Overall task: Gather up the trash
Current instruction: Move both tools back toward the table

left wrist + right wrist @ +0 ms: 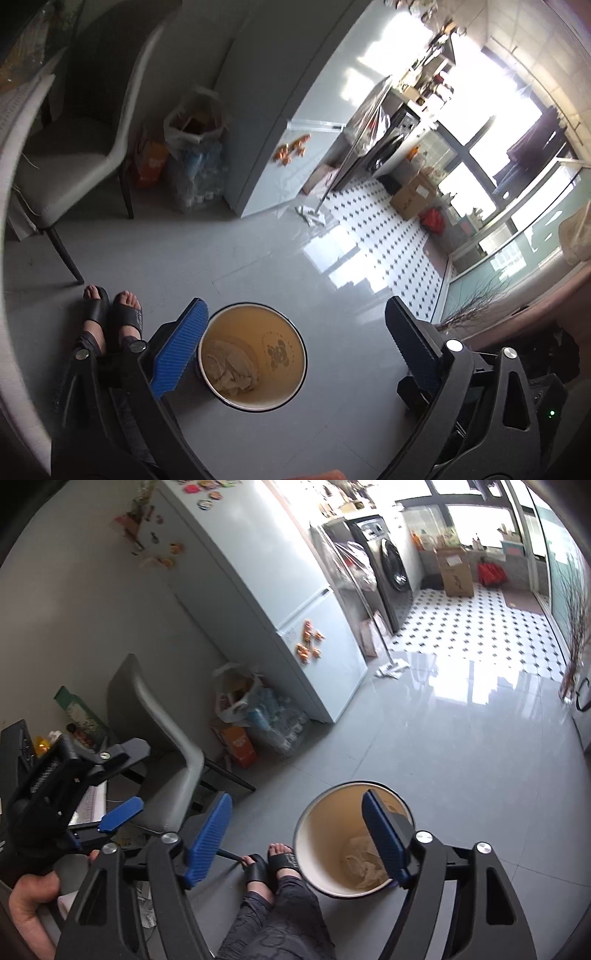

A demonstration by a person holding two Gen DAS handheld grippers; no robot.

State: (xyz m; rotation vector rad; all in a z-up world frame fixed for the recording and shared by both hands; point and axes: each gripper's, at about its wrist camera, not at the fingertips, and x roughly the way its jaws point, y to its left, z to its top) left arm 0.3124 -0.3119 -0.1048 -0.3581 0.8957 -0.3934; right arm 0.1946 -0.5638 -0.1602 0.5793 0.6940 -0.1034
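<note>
Both tools are hanging over the waste bin (253,357) with nothing in them. The left tool (295,343) has its jaws spread about as wide as they go, bin showing right between the fingers. The right tool (301,843) is also open, a bit less wide, and empty.

The bin sits on the grey floor (258,258) just beside the person's sandalled feet (112,314), which makes sense to me: close enough to drop stuff straight down without reaching. Down at the bottom there's crumpled tissue or paper (231,369), so I'd guess that's the trash already collected. The tools pointing down over the opening fits a drop, though that's my read only.

Around it: a grey chair (74,147) off to the side, a white plastic bag (194,122) stuffed with things, an orange carton (149,162) and a pack of water bottles (201,177) next to the fridge (288,602). A mop (312,214) lies further off by the tiled area. Nothing blocks the bin itself, but the chair legs and feet are close. There seem to be paper scraps (146,904) on the floor under the right tool, maybe more to pick up.
</note>
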